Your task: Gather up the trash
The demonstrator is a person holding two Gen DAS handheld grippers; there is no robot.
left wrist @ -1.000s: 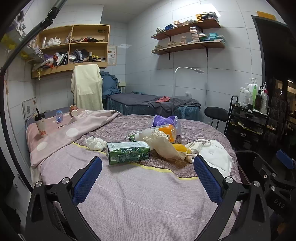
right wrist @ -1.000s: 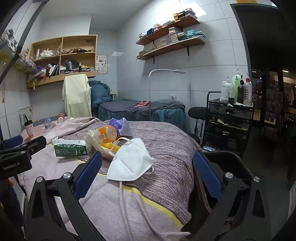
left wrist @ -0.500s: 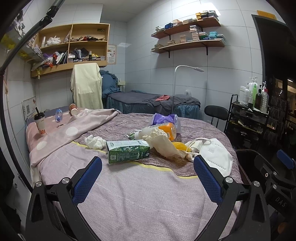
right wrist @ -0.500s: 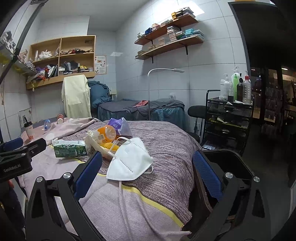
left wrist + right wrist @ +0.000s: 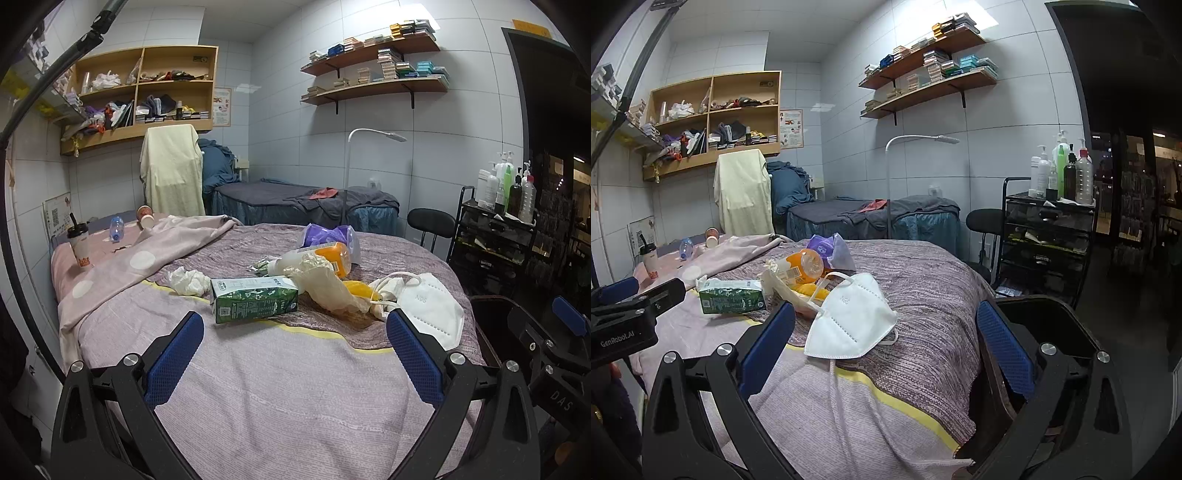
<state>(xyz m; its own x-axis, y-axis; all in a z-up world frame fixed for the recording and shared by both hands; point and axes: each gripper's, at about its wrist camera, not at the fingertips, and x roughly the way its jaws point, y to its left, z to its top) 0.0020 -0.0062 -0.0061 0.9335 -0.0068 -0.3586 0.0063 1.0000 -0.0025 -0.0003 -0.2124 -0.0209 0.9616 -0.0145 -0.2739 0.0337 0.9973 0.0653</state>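
Observation:
Trash lies in a heap on the bed: a green carton (image 5: 254, 304) (image 5: 731, 301), a crumpled tissue (image 5: 187, 281), a bottle with an orange end (image 5: 317, 258) (image 5: 801, 264), a beige glove (image 5: 325, 286), a purple wrapper (image 5: 327, 236) (image 5: 831, 247) and a white N95 mask (image 5: 430, 310) (image 5: 851, 319). My left gripper (image 5: 293, 354) hangs open over the blanket, short of the carton. My right gripper (image 5: 884, 347) is open too, with the mask just ahead between its fingers. A dark bin (image 5: 1045, 328) (image 5: 491, 314) stands at the bed's right edge.
A cup with a straw (image 5: 79, 247), a small bottle (image 5: 116, 227) and a paper cup (image 5: 146, 218) sit at the bed's far left. A black cart with bottles (image 5: 1052, 229), a stool (image 5: 984, 221) and a floor lamp (image 5: 912, 140) stand to the right. Another bed (image 5: 303, 206) lies behind.
Both grippers have barely shifted; the views drift slightly, and the trash on the bed lies as before.

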